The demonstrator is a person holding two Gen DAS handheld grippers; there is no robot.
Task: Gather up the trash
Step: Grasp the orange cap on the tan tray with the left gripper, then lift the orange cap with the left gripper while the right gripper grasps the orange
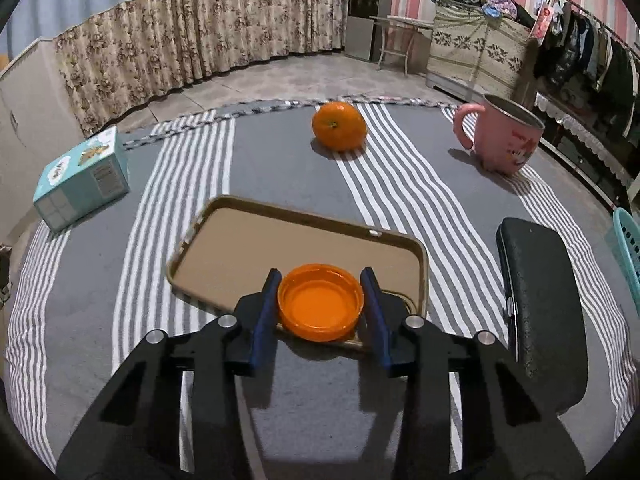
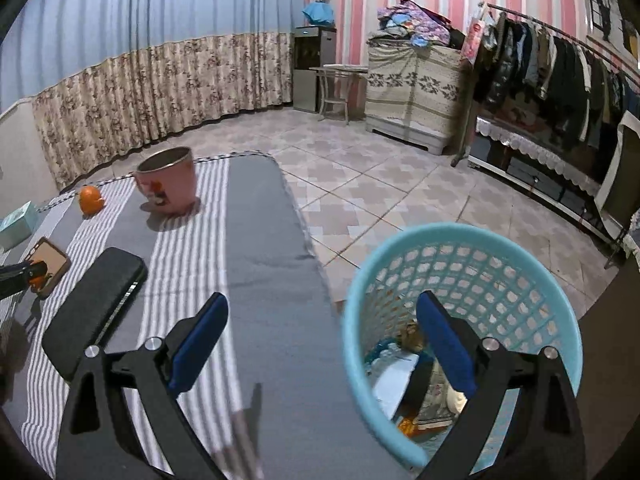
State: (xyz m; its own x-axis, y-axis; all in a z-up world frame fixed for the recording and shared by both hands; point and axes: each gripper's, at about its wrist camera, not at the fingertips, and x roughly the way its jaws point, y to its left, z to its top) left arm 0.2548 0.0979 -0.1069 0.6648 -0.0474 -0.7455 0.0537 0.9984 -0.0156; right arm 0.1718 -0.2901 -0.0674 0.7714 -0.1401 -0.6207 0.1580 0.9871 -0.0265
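My left gripper (image 1: 321, 276) is shut on an orange bottle cap (image 1: 320, 301), holding it just above the near end of a tan phone case (image 1: 240, 256) on the striped cloth. My right gripper (image 2: 322, 312) is open and empty, at the table's right edge, one finger over the table and one over the blue trash basket (image 2: 472, 240). The basket stands on the floor beside the table and holds several pieces of trash. The left gripper with the cap shows small at the left edge of the right wrist view (image 2: 34, 274).
An orange (image 1: 339, 125) and a pink mug (image 1: 500, 136) stand at the far side of the table. A light blue box (image 1: 82, 180) lies at the left. A black case (image 1: 536, 312) lies at the right. The basket's rim shows at the right edge (image 1: 628, 248).
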